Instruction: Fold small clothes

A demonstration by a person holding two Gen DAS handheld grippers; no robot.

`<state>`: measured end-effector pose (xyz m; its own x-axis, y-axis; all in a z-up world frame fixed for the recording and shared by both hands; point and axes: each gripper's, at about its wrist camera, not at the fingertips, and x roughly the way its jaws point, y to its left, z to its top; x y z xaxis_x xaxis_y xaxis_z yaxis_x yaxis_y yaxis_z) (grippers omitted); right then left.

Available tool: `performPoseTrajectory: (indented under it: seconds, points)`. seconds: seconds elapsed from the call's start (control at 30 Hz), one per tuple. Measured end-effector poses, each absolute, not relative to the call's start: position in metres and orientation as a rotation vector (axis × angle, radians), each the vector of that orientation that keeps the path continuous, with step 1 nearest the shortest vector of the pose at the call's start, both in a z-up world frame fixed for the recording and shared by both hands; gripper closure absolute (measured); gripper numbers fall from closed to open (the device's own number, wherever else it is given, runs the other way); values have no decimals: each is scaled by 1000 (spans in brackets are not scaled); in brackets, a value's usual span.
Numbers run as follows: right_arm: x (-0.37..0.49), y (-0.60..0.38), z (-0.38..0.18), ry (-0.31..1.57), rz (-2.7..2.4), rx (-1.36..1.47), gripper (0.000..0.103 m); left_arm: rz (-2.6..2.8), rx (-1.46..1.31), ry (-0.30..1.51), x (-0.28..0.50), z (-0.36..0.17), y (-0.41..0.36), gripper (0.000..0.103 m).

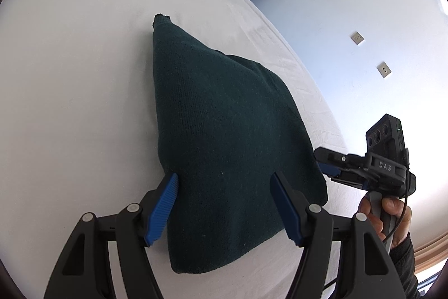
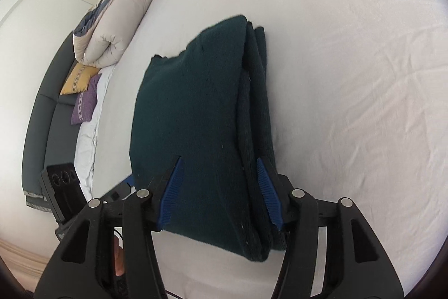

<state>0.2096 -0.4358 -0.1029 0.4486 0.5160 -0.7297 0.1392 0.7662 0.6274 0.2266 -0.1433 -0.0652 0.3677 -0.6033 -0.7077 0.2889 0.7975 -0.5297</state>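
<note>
A: Where's the sweater (image 1: 224,136)?

B: On the bed (image 1: 84,102), near its edge, already folded into a thick stack; layered edges show on one side in the right wrist view.

A: And the tools?

B: Left hand-held gripper (image 1: 224,203) stands wide open over the near end, pads clear of the knit; right hand-held gripper (image 2: 219,192) is parted too, pinching nothing, the bundle seen between its fingers.

A: So which step?

B: Probably the end of a fold; next, likely another halving or tidying, needing a fresh grip on an edge.

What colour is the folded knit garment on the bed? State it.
Dark green folded knit garment, plain with no pattern; the right wrist view shows it best.
</note>
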Motion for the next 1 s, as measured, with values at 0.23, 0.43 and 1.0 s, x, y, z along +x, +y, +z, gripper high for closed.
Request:
performPoseTrajectory:
  seconds: [0.23,0.43,1.0]
  points:
    - [187,-431,-119,1136,202,632,93,-571,-328,1077,226,-72,-148,32]
    - [166,-456,-112,1084,173,673,94,-589,-288,1069,219,-70,-155,32]
    - [142,-466,-78,921,150,649,86,-554,-207,914,246,-23,-154,35]
